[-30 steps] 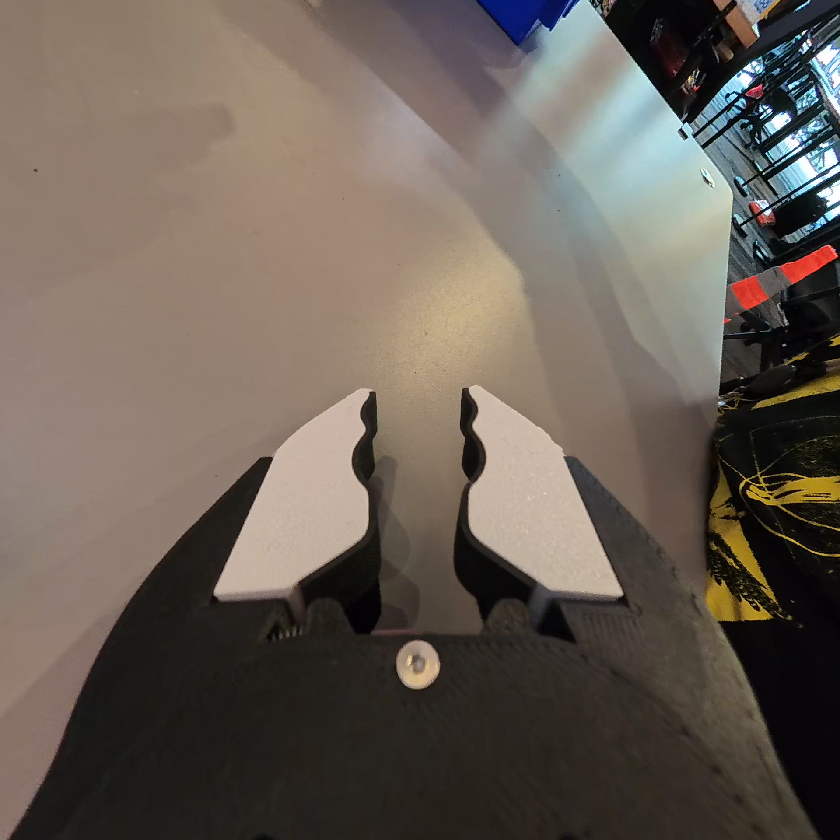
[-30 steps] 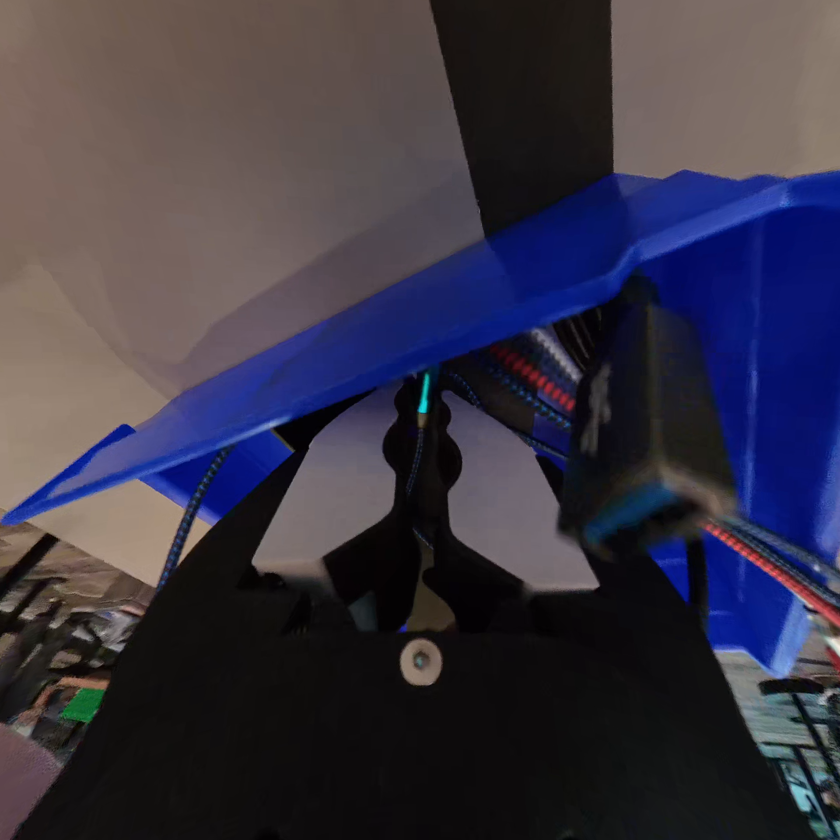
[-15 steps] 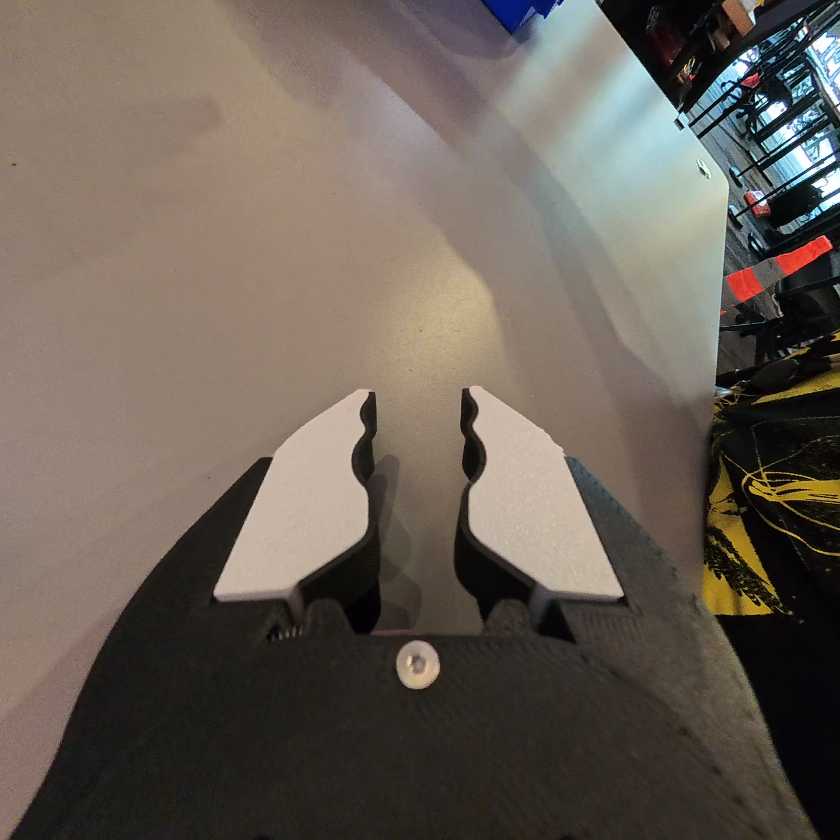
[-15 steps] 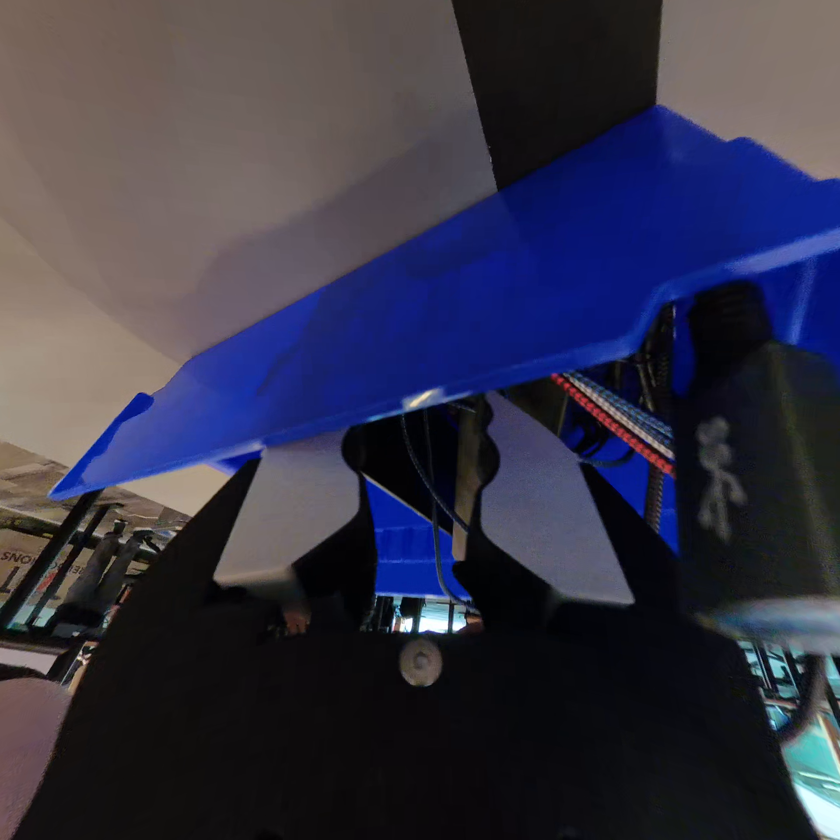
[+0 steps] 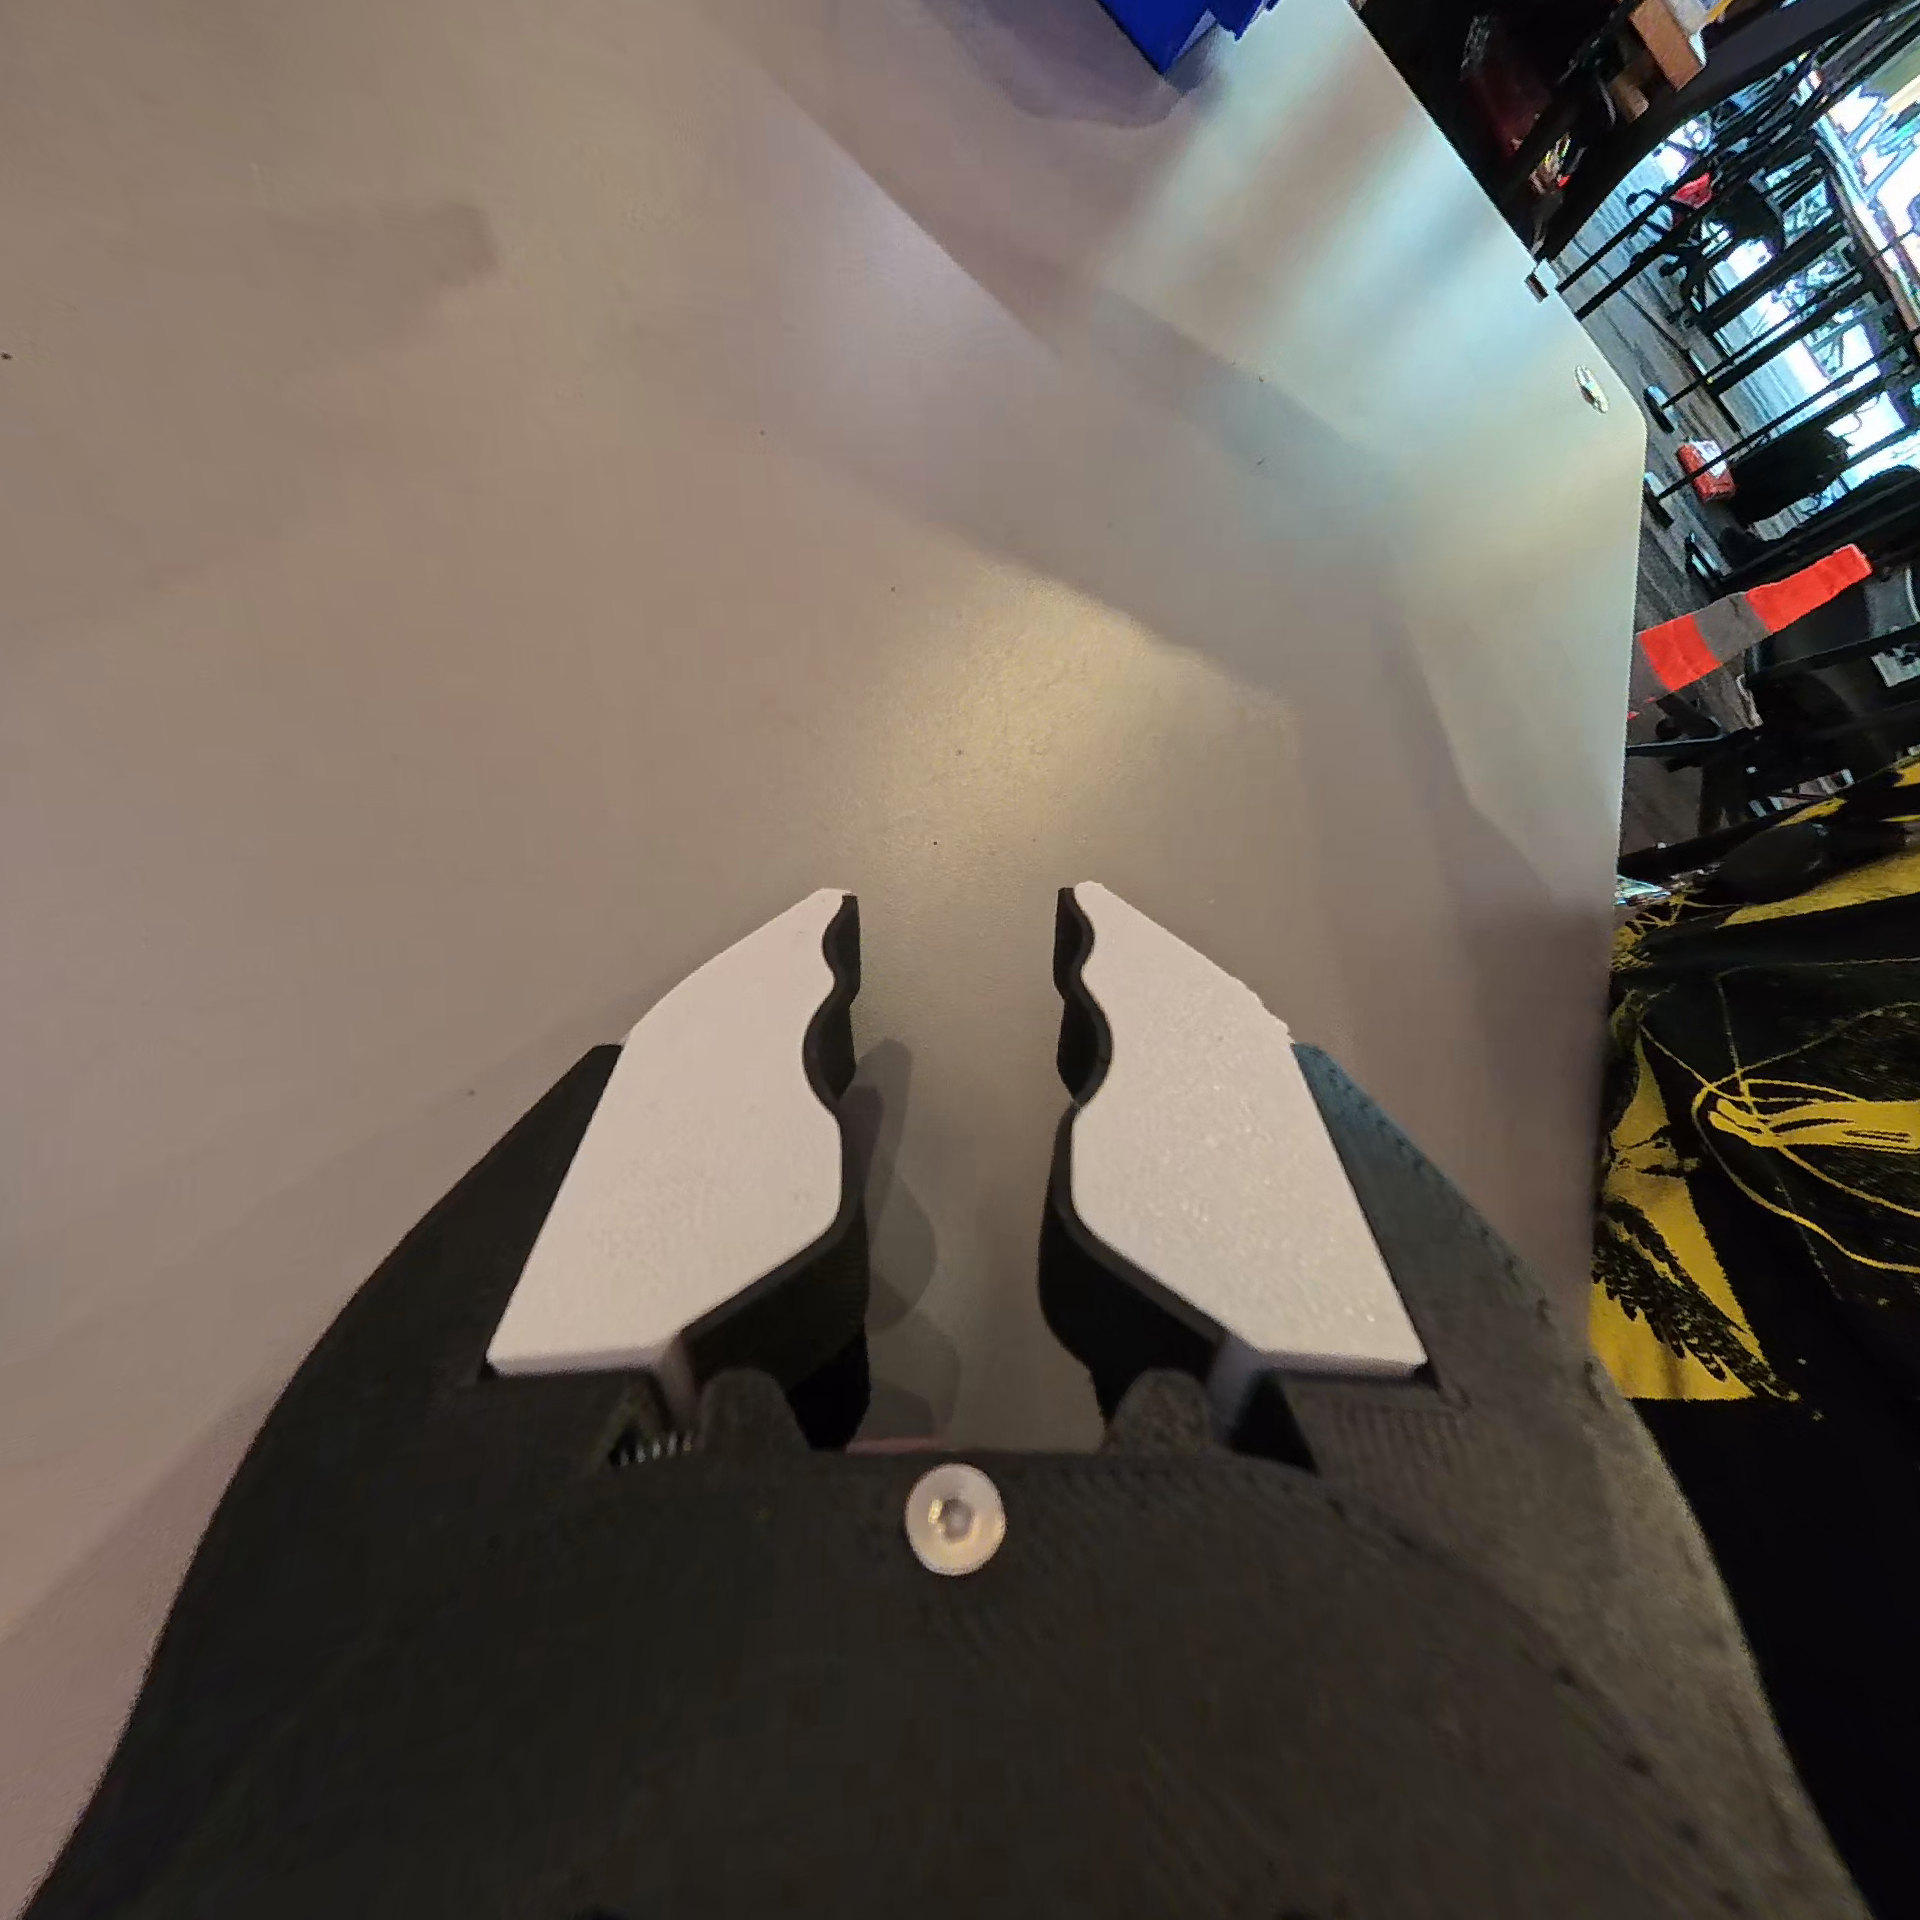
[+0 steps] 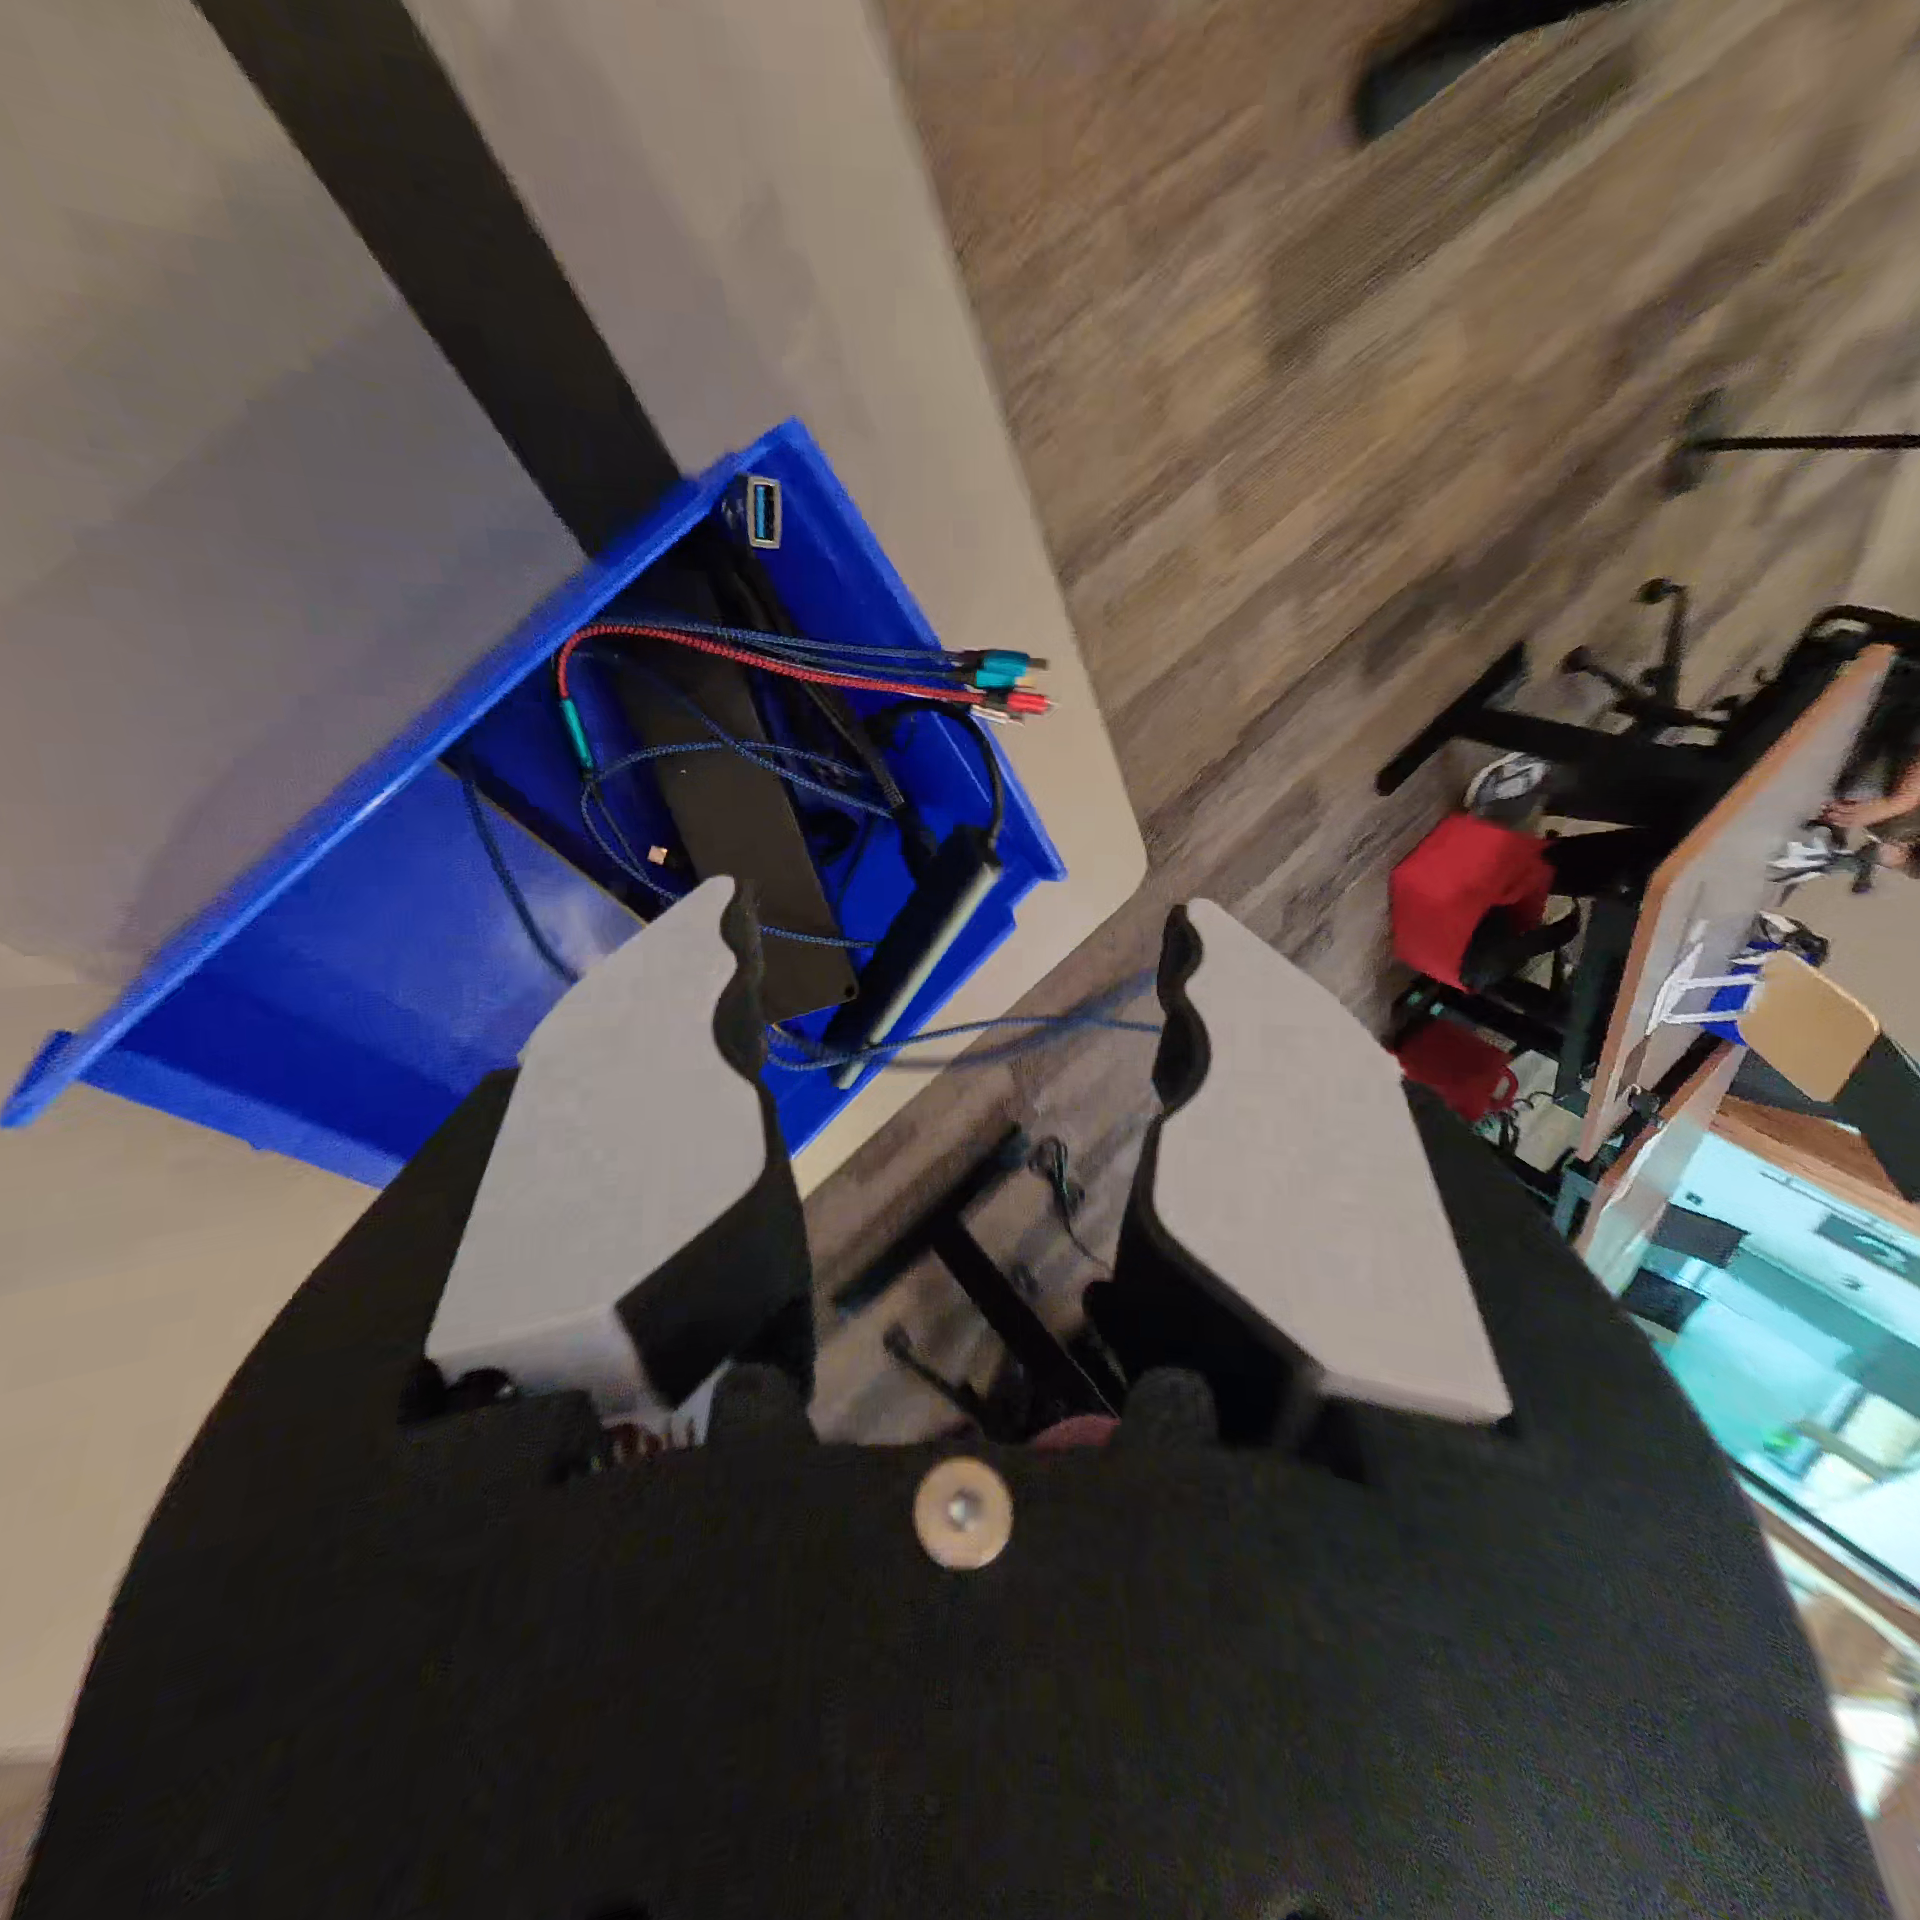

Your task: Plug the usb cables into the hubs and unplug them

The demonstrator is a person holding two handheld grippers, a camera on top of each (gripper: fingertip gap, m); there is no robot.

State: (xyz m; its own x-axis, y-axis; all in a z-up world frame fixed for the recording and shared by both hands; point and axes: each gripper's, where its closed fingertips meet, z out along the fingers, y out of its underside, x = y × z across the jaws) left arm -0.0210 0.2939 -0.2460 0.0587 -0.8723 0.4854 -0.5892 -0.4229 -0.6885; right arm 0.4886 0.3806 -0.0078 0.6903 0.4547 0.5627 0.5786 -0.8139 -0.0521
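Two hubs [image 6: 743, 790] in blue bin [image 6: 312, 966], beyond spread right fingers [image 6: 623, 1091]

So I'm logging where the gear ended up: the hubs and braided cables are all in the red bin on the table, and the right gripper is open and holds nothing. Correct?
One detail is wrong: the bin is blue, not red, as the right wrist view shows. The hubs and braided cables do lie in it on the table, and the right gripper is open and holds nothing.

Left gripper [image 5: 956, 909] is held low, fingers parted moderately, nothing gripped between the pads. Right gripper [image 6: 961, 920] is held raised, fingers spread wide, pads unpressed.
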